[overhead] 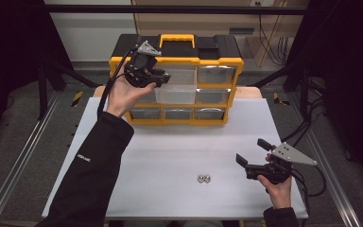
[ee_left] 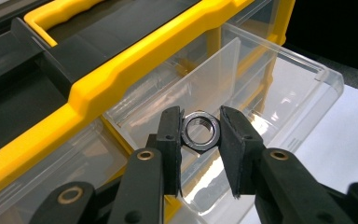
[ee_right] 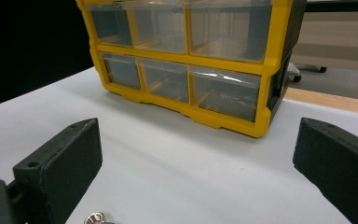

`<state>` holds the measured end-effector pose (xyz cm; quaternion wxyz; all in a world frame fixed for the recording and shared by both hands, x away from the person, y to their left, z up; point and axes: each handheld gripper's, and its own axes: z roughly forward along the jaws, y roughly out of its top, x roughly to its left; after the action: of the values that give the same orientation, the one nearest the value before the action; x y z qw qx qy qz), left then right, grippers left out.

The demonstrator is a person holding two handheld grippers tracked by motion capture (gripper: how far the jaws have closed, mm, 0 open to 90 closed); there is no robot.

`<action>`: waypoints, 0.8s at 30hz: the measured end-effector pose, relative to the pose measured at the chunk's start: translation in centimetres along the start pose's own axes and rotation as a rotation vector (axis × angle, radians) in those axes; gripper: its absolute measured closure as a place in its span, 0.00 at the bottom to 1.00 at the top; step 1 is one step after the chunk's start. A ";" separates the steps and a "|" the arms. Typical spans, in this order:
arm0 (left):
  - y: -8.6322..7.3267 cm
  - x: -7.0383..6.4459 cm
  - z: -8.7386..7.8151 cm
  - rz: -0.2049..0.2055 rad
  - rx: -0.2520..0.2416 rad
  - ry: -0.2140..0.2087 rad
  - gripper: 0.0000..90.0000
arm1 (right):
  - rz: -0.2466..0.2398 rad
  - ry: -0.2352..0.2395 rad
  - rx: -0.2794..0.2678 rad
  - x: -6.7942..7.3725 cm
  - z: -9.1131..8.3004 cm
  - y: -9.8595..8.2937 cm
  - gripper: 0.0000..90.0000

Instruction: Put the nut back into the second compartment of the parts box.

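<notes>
Left gripper [ee_left: 200,133]: clamped a steel nut [ee_left: 200,131] between its pads, above the pulled-out clear drawer [ee_left: 279,88] of the yellow organiser [overhead: 177,61].
Right gripper [overhead: 249,152]: jaws spread wide, empty, low over the counter [overhead: 170,151].
Loose nuts [overhead: 203,178]: two, touching, on the counter near the right gripper.
Cut off: one nut [ee_right: 95,218] at the frame's bottom edge.
Drawer contents: apparently bare, though glare blurred it.

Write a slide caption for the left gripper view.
Left gripper holds a hex nut above the open clear drawer of a yellow organizer.
</notes>
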<state>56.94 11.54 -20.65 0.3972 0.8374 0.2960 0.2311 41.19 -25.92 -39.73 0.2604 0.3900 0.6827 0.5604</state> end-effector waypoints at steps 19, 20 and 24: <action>0.0 0.1 1.9 -0.025 0.041 0.003 0.77 | 0.001 0.002 0.002 0.1 0.1 0.0 0.02; 0.0 0.1 1.9 -0.025 0.041 0.003 0.77 | 0.001 0.002 0.002 0.1 0.1 0.0 0.02; 0.0 0.1 1.9 -0.023 0.038 0.003 0.77 | 0.000 0.006 0.002 0.0 0.0 0.0 0.02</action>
<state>58.16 10.62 -21.75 0.3835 0.8408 0.3108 0.2221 41.18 -25.88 -39.74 0.2580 0.3887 0.6841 0.5607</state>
